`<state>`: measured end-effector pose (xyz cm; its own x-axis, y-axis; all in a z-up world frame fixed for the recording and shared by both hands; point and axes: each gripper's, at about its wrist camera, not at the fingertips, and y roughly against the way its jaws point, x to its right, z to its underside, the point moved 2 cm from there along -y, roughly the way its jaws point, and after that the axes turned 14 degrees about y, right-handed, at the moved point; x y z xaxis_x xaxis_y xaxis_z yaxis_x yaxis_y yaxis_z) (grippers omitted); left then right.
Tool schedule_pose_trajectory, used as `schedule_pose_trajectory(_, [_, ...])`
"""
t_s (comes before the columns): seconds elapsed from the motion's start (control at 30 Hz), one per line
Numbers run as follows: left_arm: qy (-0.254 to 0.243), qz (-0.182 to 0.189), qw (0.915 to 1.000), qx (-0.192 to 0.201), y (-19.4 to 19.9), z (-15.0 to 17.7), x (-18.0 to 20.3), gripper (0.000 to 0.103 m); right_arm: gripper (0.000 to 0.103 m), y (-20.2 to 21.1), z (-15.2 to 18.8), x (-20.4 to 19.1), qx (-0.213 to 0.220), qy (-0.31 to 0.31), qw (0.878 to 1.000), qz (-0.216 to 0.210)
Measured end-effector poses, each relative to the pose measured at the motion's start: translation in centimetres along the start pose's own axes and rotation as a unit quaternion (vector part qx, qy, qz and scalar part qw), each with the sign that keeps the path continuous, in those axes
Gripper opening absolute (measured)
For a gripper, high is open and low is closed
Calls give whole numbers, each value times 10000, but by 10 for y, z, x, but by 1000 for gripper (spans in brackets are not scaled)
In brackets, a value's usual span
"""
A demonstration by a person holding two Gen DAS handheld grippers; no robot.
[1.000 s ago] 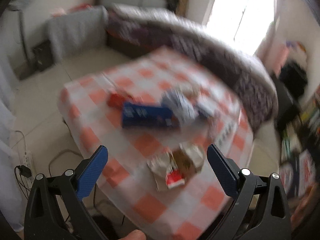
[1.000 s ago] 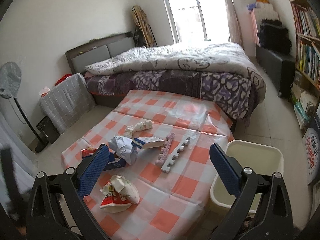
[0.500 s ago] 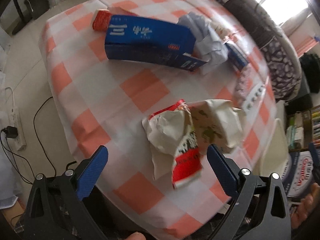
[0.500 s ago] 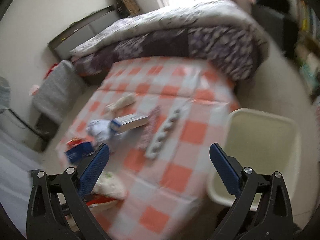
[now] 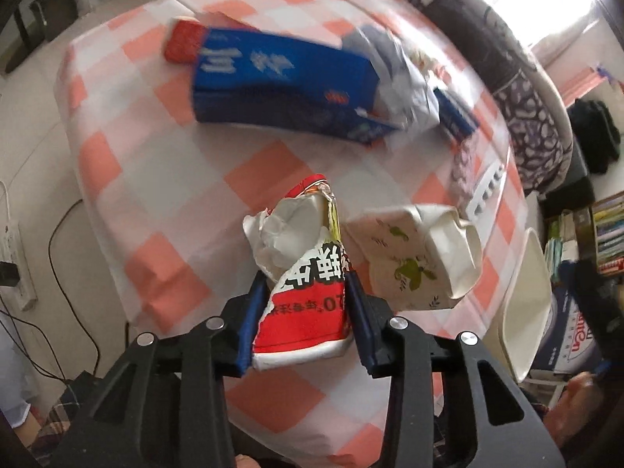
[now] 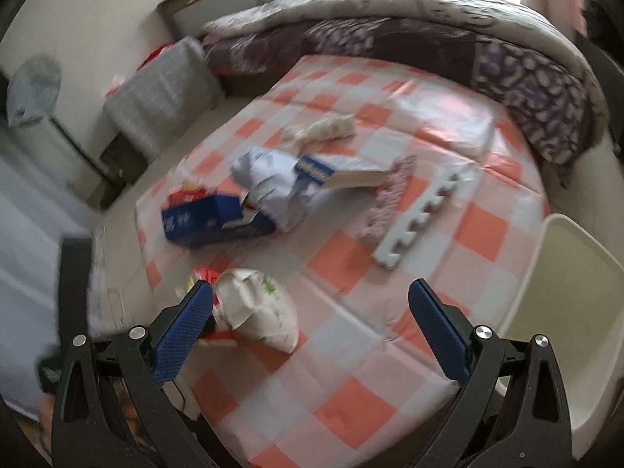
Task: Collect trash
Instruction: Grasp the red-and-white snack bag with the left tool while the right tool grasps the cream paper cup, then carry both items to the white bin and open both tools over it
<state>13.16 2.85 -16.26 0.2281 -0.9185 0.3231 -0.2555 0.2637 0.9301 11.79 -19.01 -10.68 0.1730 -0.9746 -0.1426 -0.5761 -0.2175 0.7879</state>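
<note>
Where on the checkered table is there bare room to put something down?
Free: the near corner of the checkered table, between the right gripper and the white bin, and the far stretch beside the bed. Crowded: the left middle, with blue box, crumpled paper and foam strip.

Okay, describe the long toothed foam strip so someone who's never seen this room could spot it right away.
Start at the low table under the orange-and-white checked cloth, in front of the bed. On the side nearest the cream plastic bin lies a pale grey foam strip. Unlike the pinkish strip beside it, it has square teeth along one edge.
</note>
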Motion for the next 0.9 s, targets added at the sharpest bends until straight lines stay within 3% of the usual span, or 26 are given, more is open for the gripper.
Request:
schedule_pose_trajectory(0.23, [159, -114, 9973, 713, 33, -20, -20, 40, 96, -32, 4, -44, -313, 897, 9954, 90])
schedule_pose_trajectory(0.5, [225, -158, 9954, 923, 35, -28, -20, 40, 95, -60, 4, -60, -536, 1126, 9920, 176])
schedule_pose_trajectory(0.6, [189, -115, 9950, 977, 37, -27, -20, 40, 72, -68, 3, -62, -641, 1159, 9911, 144])
schedule_pose_trajectory(0.63, [163, -97, 9947, 1013, 39, -27, -18, 40, 48, -70, 3, -61, -705, 1141, 9909, 76])
schedule_pose_trajectory(0.67, [134, -86, 9943, 1057, 40, -26, -17, 40, 31, -73, 3, -61, -756, 1112, 9909, 18])
schedule_pose_trajectory(0.77, [28, -41, 9923, 1238, 46, -24, -11, 40, 30, -70, 1, -56, -658, 924, 9935, -22])
schedule_pose_trajectory(0.9, [-128, 56, 9874, 1574, 59, -22, -1, 40, 29, -49, -8, -51, -208, 830, 9963, 65])
